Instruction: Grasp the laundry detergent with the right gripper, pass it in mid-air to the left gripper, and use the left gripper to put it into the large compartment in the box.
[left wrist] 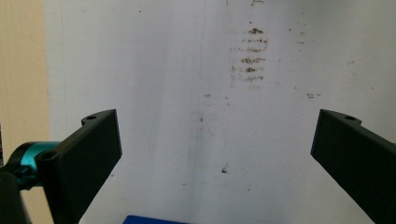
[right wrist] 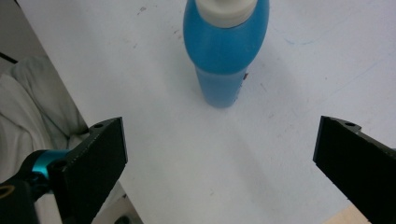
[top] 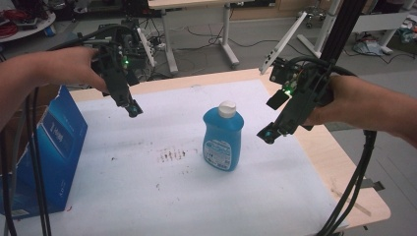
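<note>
A blue bottle [top: 223,141] with a white cap stands upright on the white sheet [top: 147,187] in the middle of the table. My right gripper [top: 269,133] hovers to its right, held above the sheet, and is open with nothing between its jaws. In the right gripper view the blue bottle [right wrist: 226,51] stands ahead of the open right gripper [right wrist: 219,161], apart from it. My left gripper [top: 133,108] hangs over the back left of the sheet, also open and empty. The left gripper view looks down between the open left gripper [left wrist: 217,149] at brown stains [left wrist: 250,58] on the sheet.
A blue carton [top: 46,152] stands at the table's left edge. Brown stains [top: 171,155] mark the sheet left of the bottle. Bare wooden table [top: 344,172] shows along the right side. Cables trail from both hands. Desks and clutter stand on the floor behind.
</note>
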Tool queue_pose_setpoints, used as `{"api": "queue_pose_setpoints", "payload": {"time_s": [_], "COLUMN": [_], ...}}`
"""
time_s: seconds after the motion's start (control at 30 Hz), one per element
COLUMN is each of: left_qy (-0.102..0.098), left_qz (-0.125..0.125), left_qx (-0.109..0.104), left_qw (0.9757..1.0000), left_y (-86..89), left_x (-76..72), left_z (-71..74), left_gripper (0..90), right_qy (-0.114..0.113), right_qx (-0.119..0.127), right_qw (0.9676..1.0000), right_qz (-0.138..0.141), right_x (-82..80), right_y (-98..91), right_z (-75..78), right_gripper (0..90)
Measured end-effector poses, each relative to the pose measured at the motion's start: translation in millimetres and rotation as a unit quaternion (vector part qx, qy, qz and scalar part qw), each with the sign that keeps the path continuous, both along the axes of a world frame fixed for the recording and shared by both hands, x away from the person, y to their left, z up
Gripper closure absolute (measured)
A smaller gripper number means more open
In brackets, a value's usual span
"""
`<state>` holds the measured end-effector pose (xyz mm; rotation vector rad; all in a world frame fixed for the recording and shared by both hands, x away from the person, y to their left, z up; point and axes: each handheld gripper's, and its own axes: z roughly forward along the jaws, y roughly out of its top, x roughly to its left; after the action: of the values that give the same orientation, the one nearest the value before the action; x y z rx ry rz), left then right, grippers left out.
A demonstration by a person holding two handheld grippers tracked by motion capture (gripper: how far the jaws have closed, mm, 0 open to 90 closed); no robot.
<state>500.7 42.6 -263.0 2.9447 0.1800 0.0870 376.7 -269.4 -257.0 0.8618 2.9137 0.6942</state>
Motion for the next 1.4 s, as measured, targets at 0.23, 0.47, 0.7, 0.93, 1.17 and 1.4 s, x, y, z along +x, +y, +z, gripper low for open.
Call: {"api": "queue_pose_setpoints", "payload": {"time_s": [0.23, 0.47, 0.7, 0.93, 1.17, 1.4], "left_qy": [-0.002, 0.001, 0.0, 0.001, 0.001, 0.001], "left_qz": [0.003, 0.006, 0.006, 0.009, 0.012, 0.009], "left_qx": [-0.002, -0.004, -0.005, -0.008, -0.009, -0.007], "left_qw": [1.0, 1.0, 1.0, 0.9999, 0.9999, 0.9999], "left_y": [2.7, 5.7, 7.2, 9.7, 10.5, 8.5], "left_x": [-0.6, -0.1, -0.1, 0.2, 0.2, 0.0], "left_z": [-1.5, -4.4, -7.9, -9.5, -10.9, -12.0], "left_gripper": [1.8, 1.8, 1.8, 1.8, 1.8, 1.8], "right_qy": [-0.013, -0.027, -0.03, -0.038, -0.042, -0.052], "right_qx": [0.04, 0.072, 0.096, 0.118, 0.138, 0.151], "right_qw": [0.999, 0.9966, 0.994, 0.9908, 0.9878, 0.985], "right_qz": [-0.017, -0.031, -0.044, -0.055, -0.058, -0.065], "right_x": [4.1, 6.6, 5.9, 3.4, -0.4, -1.8], "right_y": [-2.6, -5.7, -6.0, -6.1, -4.7, -4.9], "right_z": [-15.9, -30.0, -43.5, -55.4, -66.8, -78.0], "right_gripper": [2.3, 2.3, 2.3, 2.3, 2.3, 2.3]}}
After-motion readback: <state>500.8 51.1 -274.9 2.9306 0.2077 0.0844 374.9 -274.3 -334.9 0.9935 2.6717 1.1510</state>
